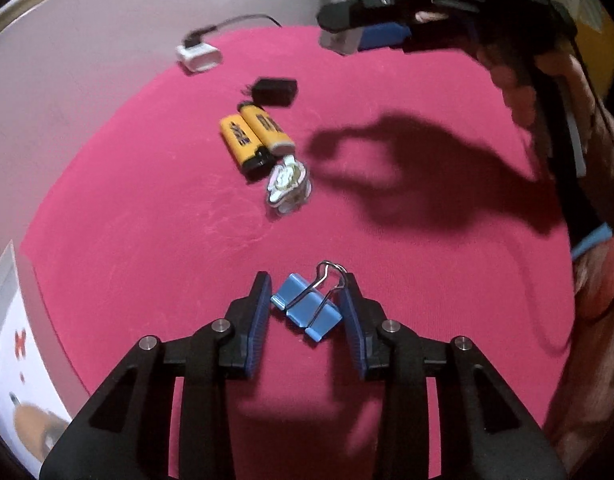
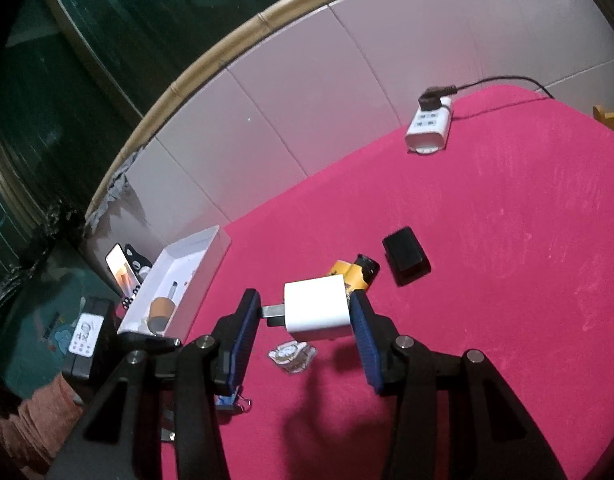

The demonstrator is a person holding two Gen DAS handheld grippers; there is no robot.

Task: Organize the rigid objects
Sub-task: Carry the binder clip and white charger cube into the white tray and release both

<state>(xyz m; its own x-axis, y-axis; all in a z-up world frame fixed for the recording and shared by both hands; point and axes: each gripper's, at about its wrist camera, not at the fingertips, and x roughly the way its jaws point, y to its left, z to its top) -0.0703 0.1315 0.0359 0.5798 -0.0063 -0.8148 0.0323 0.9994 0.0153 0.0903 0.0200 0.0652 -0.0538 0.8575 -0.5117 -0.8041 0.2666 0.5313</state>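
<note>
- A red cloth [image 1: 387, 240] is seen spread over the table, with pale wall panels [image 2: 307, 80] behind its far edge.
- A white tray [image 2: 179, 276] sits at the cloth's left edge in the right wrist view; a brown-capped item lies in it.
- A white power strip [image 2: 429, 128] with a black plug rests near the far edge.
- The right gripper [image 2: 307, 312] is closed on a white charger block [image 2: 319, 308], held clear above the cloth; its prongs meet the left pad.
- The left gripper [image 1: 305, 300] is closed on a blue binder clip [image 1: 307, 310] at the near edge; both pads touch it.
- Two yellow lighters [image 1: 253, 138] lie side by side mid-cloth.
- A black box [image 1: 275, 91] lies just beyond them.
- A pale flat charm [image 1: 287, 186] lies just nearer.
</note>
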